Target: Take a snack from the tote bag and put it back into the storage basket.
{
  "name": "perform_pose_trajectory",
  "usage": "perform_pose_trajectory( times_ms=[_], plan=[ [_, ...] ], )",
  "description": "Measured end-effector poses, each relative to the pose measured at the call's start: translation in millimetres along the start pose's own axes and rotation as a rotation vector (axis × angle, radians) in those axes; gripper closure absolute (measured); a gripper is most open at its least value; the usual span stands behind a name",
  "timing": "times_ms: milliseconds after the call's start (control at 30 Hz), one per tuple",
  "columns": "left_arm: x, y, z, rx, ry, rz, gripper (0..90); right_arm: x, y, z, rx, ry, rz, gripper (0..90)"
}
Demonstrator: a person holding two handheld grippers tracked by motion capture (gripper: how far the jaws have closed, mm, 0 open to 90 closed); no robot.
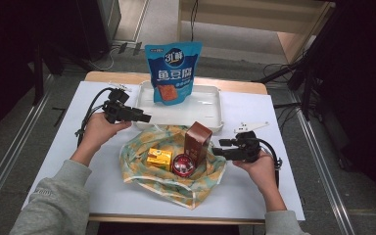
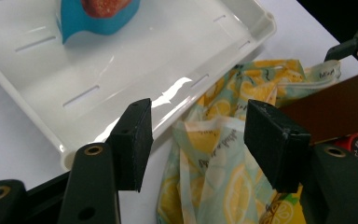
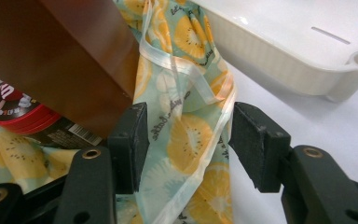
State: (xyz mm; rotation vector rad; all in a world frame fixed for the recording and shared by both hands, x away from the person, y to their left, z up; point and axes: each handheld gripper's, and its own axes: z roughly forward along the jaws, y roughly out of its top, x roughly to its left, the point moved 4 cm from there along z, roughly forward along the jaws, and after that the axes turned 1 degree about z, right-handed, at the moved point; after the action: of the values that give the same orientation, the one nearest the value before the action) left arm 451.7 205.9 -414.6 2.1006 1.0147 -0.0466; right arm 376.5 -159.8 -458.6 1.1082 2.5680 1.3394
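The left tool (image 1: 144,118) is spread with nothing between its pads, just above the near edge of the one white tray (image 2: 121,93) and the lemon-print bag (image 1: 171,169) on the surface (image 1: 103,186). The right tool (image 3: 186,140) straddles a fold of that bag, pads apart; whether they press it I cannot tell. Beside the right tool, one brown box (image 1: 197,142) is cut off in both gripper views. One red tin (image 1: 183,165) is half hidden, one yellow box (image 1: 159,159) sits beside it, and one blue pouch (image 1: 172,73) stands in the tray.

tray (image 1: 210,115): glossy white plastic | bag (image 1: 142,171): thin printed cloth | pouch (image 1: 172,73): glossy
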Motion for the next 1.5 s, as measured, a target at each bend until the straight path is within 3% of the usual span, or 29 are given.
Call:
perform_pose_trajectory(
  times_ms=[133, 300, 700, 1300, 1500],
  plan=[
    [-5.1, -7.5, 0.1, 0.019, 0.005, 0.012, 40.4, 2.4, 0.4, -1.1, 0.005, 0.003, -0.002, 47.2],
    [-10.6, -13.8, -1.6, 0.008, -0.023, 0.006, 39.2, 4.9, 1.5, -2.7, 0.006, 0.001, 0.002, 46.9],
    [-24.9, -28.9, -7.7, -0.003, -0.047, 0.030, 37.7, 18.0, 7.9, -10.1, 0.003, 0.004, -0.028, 44.6],
    [-28.7, -34.7, -12.4, -0.002, -0.061, 0.039, 37.3, 44.2, 20.4, -17.6, 0.049, 0.025, -0.058, 30.2],
    [-30.7, -34.6, -13.8, -0.005, -0.061, 0.045, 37.4, 50.4, 26.0, -20.1, 0.041, 0.020, -0.061, 26.7]
  ],
)
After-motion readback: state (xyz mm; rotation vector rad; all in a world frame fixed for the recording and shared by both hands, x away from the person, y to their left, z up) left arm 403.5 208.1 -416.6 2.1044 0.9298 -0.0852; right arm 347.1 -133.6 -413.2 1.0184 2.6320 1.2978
